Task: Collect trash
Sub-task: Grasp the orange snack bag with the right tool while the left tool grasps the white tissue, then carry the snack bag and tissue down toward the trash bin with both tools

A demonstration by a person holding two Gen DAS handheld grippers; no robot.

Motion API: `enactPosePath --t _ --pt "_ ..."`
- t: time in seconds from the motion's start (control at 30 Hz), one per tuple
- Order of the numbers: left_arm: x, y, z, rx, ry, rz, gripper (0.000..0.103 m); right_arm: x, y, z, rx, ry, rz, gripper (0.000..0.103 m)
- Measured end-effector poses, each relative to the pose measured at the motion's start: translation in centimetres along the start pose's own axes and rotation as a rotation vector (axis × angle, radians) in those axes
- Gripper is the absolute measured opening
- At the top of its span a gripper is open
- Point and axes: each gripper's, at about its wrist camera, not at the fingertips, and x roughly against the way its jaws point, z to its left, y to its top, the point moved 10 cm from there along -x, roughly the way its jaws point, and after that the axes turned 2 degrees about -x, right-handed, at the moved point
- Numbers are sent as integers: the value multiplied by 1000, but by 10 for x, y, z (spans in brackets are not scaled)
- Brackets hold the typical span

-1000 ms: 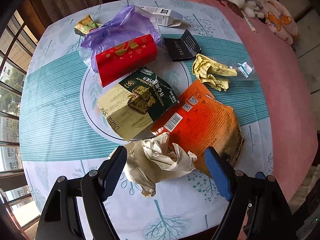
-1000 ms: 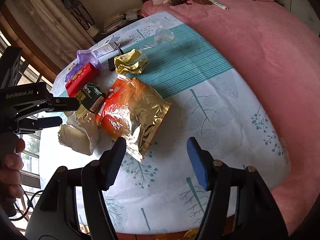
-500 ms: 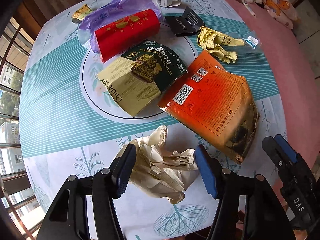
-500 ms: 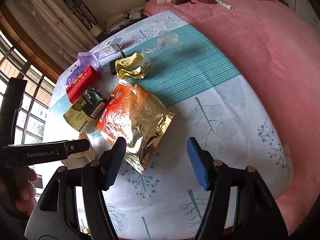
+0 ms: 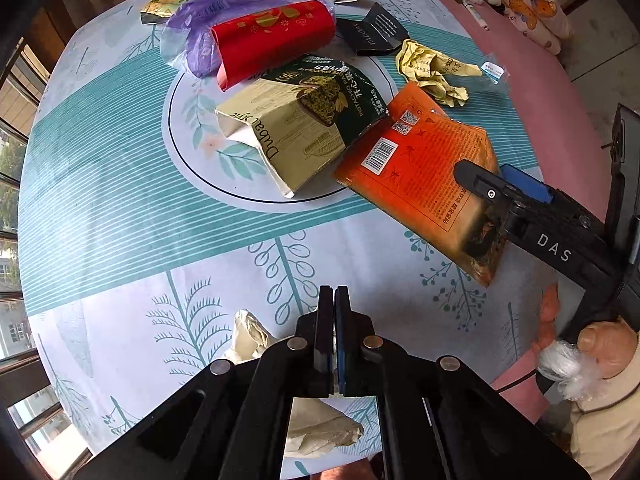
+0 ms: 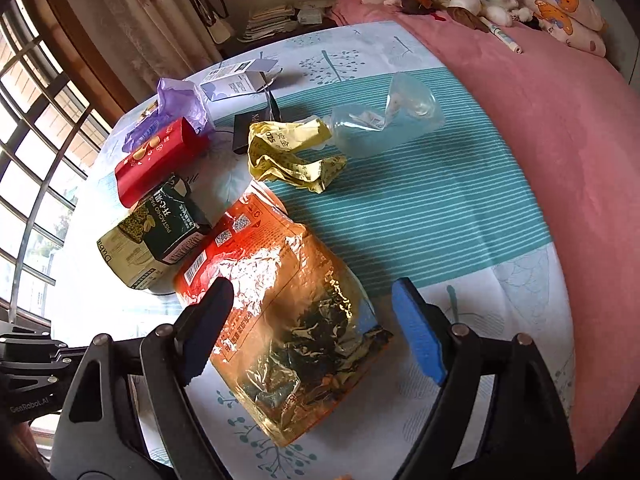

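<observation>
On the patterned tablecloth [image 6: 400, 208], crinkled orange-gold snack bag [image 6: 288, 320] between widening right jaws; left jaws together.

On the surface [image 5: 120, 208] lie two crumpled papers, one yellow [image 6: 294, 158] and one cream [image 5: 320, 428]; two cartons, one white [image 6: 240, 80] and one green-and-cream [image 5: 296, 124]; one orange foil bag [image 6: 288, 312]; one red wrapper [image 5: 272, 40]; one purple plastic bag [image 5: 224, 12]; one clear plastic bag [image 6: 384, 124]; one black card [image 5: 374, 32]; one small gold wrapper [image 5: 160, 6].
</observation>
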Motion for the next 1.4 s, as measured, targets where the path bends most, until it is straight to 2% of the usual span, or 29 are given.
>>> enactPosePath --t 0.07,0.13,0.17,0.2,0.27,0.3,0.33,0.37,0.4,0.43,0.53,0.73,0.83,1.07,1.1,1.13,1.17,1.2,1.23,1.3,1.4 --pt "5 -2 7 2 -23 -2 1 -12 -4 6 49 -19 46 79" --pt "11 -2 12 5 -42 -4 1 -23 -13 11 97 -53 86 69" --pt "14 -3 14 2 -52 -4 1 -22 -13 15 126 -64 65 55" --pt "16 -4 15 1 -63 0 1 -23 -16 20 141 -57 62 48" --pt "20 -8 18 2 -81 14 2 -23 -20 27 138 -41 66 19" --pt "21 -9 21 1 -87 23 8 -21 -22 31 133 -22 69 15" --pt "22 -9 23 2 -87 33 19 -19 -25 35 129 -9 69 11" --pt "22 -11 26 1 -91 37 25 -18 -27 37 128 -5 68 8" --pt "25 -12 28 -4 -91 36 41 -16 -30 41 127 4 67 7" --pt "27 -12 30 -12 -97 28 51 -12 -34 45 124 15 66 5" --pt "35 -14 30 -48 -112 14 56 -4 -41 50 104 27 64 3" --pt "45 -26 30 -177 -118 55 65 15 -59 55 49 65 49 2" --pt "43 -30 35 -214 -96 68 65 26 -70 57 28 82 44 2" --pt "29 -42 43 -248 -105 103 65 35 -88 59 -18 101 46 2" --pt "27 -43 46 -241 -108 108 59 37 -90 59 -21 101 46 2" --pt "25 -43 51 -234 -110 116 47 38 -92 59 -23 100 46 2" --pt "24 -45 56 -230 -108 125 40 38 -93 59 -25 99 47 2" --pt "23 -46 62 -224 -104 132 26 38 -95 59 -30 98 47 2" --pt "23 -48 66 -220 -100 133 19 39 -96 59 -37 99 47 2" --pt "24 -48 78 -214 -67 115 12 38 -97 59 -51 100 46 2" --pt "37 -50 87 -209 -31 74 10 43 -100 59 -69 102 38 2"
